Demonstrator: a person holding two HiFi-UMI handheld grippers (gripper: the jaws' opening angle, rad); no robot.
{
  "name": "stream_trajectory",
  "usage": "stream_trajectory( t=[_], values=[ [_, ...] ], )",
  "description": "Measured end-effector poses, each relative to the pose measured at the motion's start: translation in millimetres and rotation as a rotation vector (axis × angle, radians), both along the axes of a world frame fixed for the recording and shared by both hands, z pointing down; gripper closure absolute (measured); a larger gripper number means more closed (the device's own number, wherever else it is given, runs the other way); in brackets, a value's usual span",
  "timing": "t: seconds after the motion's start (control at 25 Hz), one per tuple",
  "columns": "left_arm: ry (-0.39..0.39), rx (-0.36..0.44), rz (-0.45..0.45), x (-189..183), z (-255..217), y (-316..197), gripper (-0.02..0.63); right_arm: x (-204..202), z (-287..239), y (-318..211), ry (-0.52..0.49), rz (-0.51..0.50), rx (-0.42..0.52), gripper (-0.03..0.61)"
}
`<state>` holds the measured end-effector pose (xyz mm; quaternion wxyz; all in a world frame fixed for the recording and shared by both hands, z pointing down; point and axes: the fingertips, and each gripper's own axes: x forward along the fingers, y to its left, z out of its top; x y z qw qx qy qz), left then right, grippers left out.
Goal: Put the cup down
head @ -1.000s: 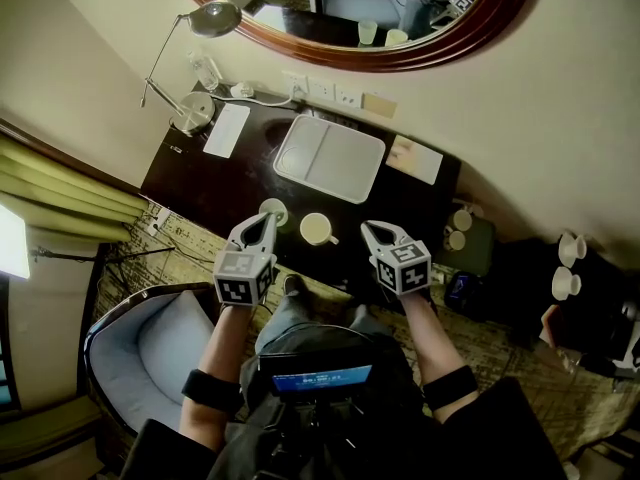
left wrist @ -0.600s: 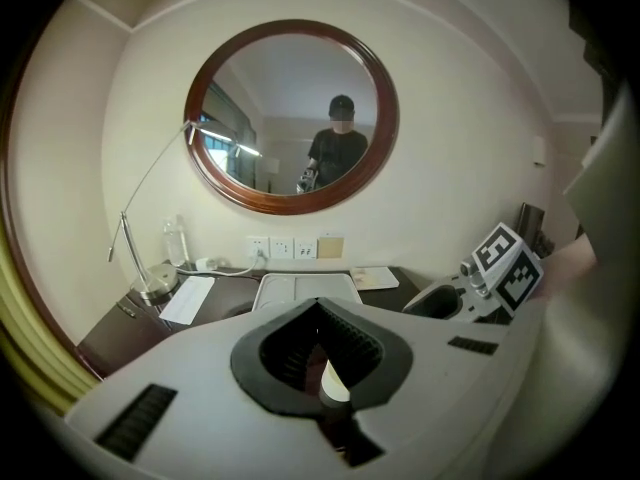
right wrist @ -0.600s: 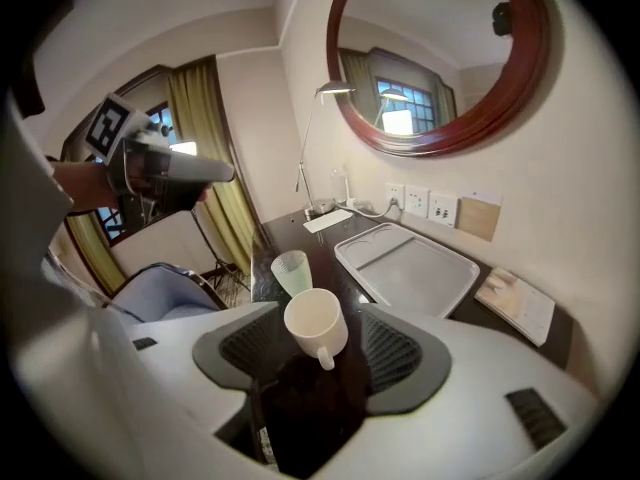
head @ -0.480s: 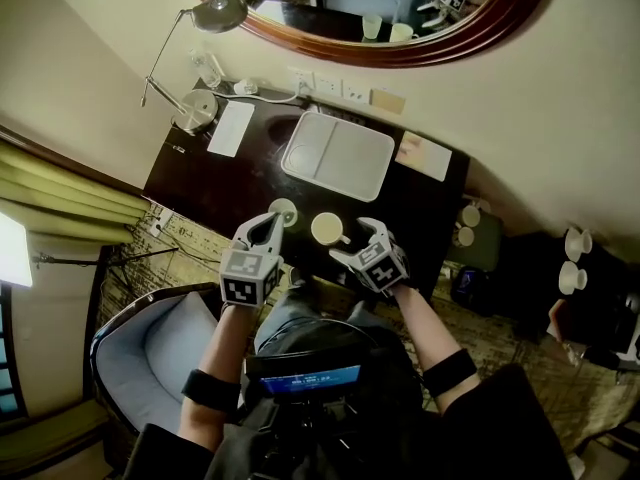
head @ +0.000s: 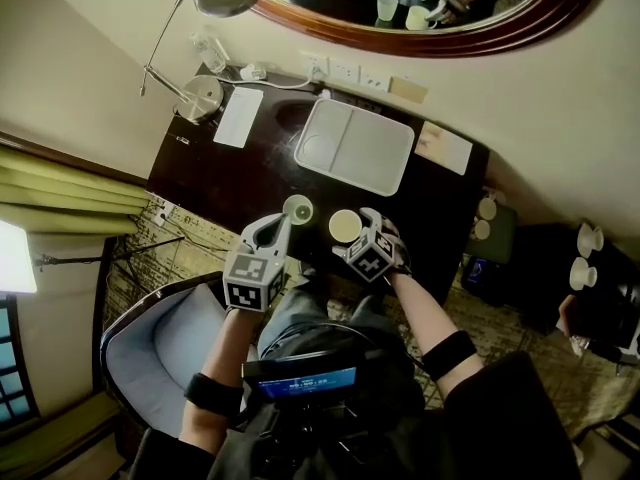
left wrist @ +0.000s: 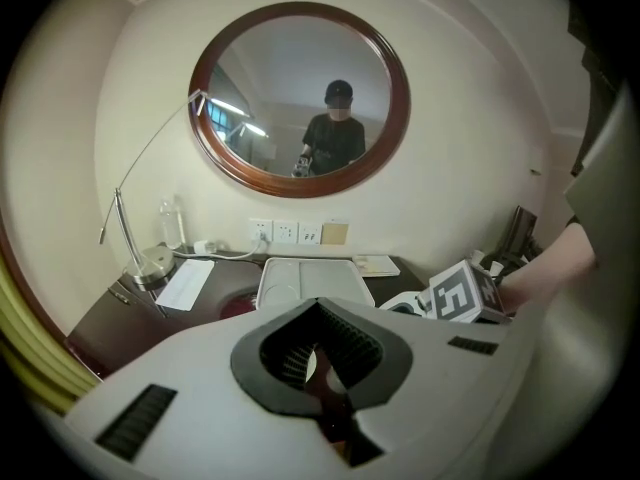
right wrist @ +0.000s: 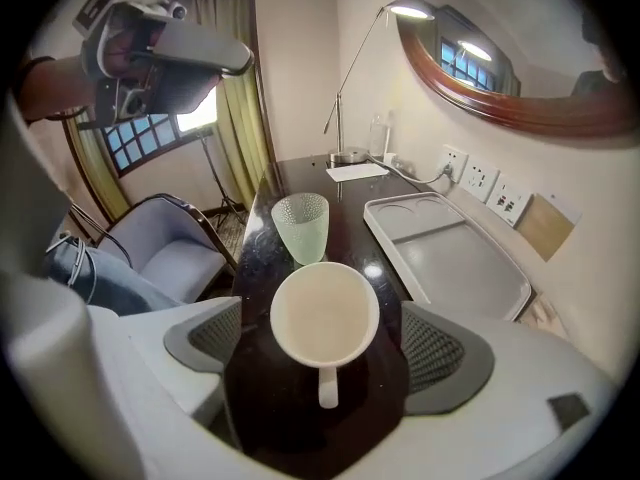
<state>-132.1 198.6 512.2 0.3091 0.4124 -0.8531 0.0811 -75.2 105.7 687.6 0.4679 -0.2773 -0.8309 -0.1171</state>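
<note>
On desk [head: 230,173], one mug [head: 345,226], one glass [head: 297,209]

Right gripper [right wrist: 322,360]: its two grey ribbed pads stand wide apart, having just been opening, with the cup between them.
Cup: a white ceramic cup [right wrist: 324,316] stands upright on the table, empty, its handle towards the camera; neither pad touches it.
Table: a dark glossy tabletop [right wrist: 345,213].
Tumbler: a pale green textured glass tumbler [right wrist: 300,226], upright, just beyond the cup.
Tray: a white rectangular plastic tray [right wrist: 450,258], right of both, near the wall.
Far end: a thin-armed metal desk lamp [right wrist: 349,156] beside a white sheet of paper [right wrist: 357,172].
Wall: white sockets [right wrist: 480,180] below a wood-framed mirror [right wrist: 480,98].
Left: a grey-blue armchair [right wrist: 165,253].
</note>
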Motion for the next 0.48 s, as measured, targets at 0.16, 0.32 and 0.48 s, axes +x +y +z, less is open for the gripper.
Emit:
stream_trajectory(
  t=[0.16, 0.32, 0.48],
  values=[
    [0.004, -0.011, 0.031, -3.8, 6.2, -1.6, 0.611, -6.6, 23.7, 5.3, 0.046, -0.034, 0.02, 0.043],
    [0.031, 0.009, 0.032, -9.1, 9.6, 2.2, 0.611, -13.5, 26.4, 11.7, 0.055, -0.078, 0.041, 0.044],
    [0.059, 0.013, 0.028, -12.5, 17.1, 6.4, 0.611, -11.9, 31.9, 16.5, 0.066, -0.128, 0.06, 0.115]
  ],
)
